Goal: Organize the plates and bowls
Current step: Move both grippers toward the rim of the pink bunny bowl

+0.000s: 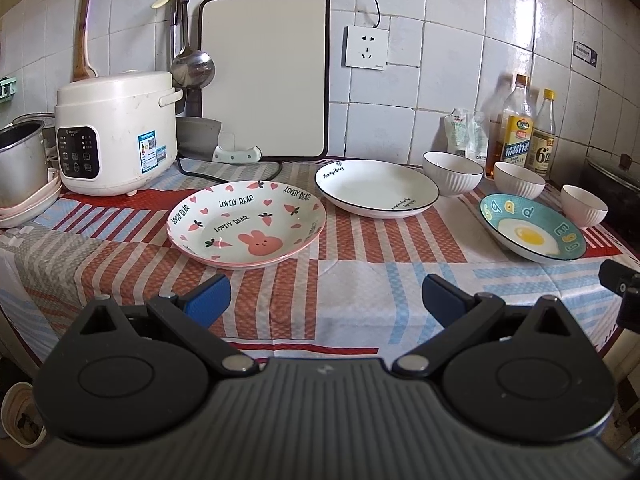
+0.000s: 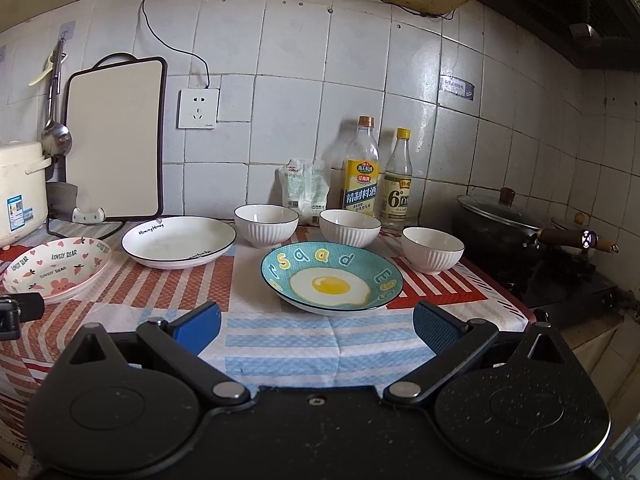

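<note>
Both claws, left claw [image 1: 324, 298] and right claw [image 2: 316, 326], gape empty before the fried-egg plate [image 2: 332, 276] (glazed, slippery, breakable), best pinched at its rim.

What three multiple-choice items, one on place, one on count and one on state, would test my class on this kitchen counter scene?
1. Where is the fried-egg plate?
A. in front of the white bowls
B. on the rice cooker
C. stacked on the rabbit plate

2. How many white ribbed bowls stand on the cloth?
A. one
B. three
C. five

3. What state is the right hand-held gripper in?
A. shut on a bowl
B. shut on a plate
C. open, holding nothing

Answers:
1 A, it lies on the cloth nearer the camera than the bowls.
2 B, the left bowl, middle bowl and right bowl stand apart.
3 C, its blue pads are spread with only cloth between them.
</note>
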